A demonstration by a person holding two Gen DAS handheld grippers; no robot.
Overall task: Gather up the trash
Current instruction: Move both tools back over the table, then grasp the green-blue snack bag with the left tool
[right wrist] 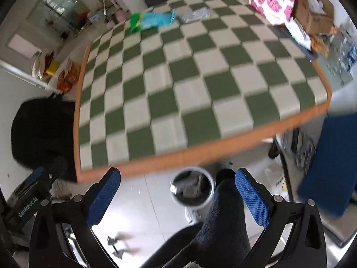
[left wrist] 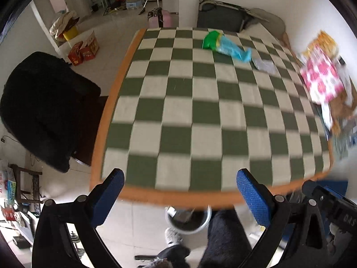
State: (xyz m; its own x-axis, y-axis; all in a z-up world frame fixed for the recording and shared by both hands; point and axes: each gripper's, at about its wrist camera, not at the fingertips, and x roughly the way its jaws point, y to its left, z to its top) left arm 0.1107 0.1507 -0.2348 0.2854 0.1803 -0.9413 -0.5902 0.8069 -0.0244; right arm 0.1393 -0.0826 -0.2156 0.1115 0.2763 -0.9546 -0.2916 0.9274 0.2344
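Both tongs are hanging spread wide and gripping nothing: the left tongs (left wrist: 180, 197) and the right tongs (right wrist: 178, 195) are each hovering off the near edge of the table (left wrist: 178, 195), above the floor. Beneath that near edge, a round white trash bin (right wrist: 191, 188) is standing on the tiled floor, just beside the person's dark-trousered leg (right wrist: 223, 218); something pale is lying inside it, too blurred to name. The table is wearing a green-and-white checked cloth (left wrist: 200, 111) with an orange border. Far across it, a green and light-blue wrapper (left wrist: 225, 44) is lying near the back edge, with a small greyish packet (left wrist: 264, 65) just beside it. At the far right, a pink-flowered bag (right wrist: 273, 1) is leaning among cardboard boxes (right wrist: 312, 15).
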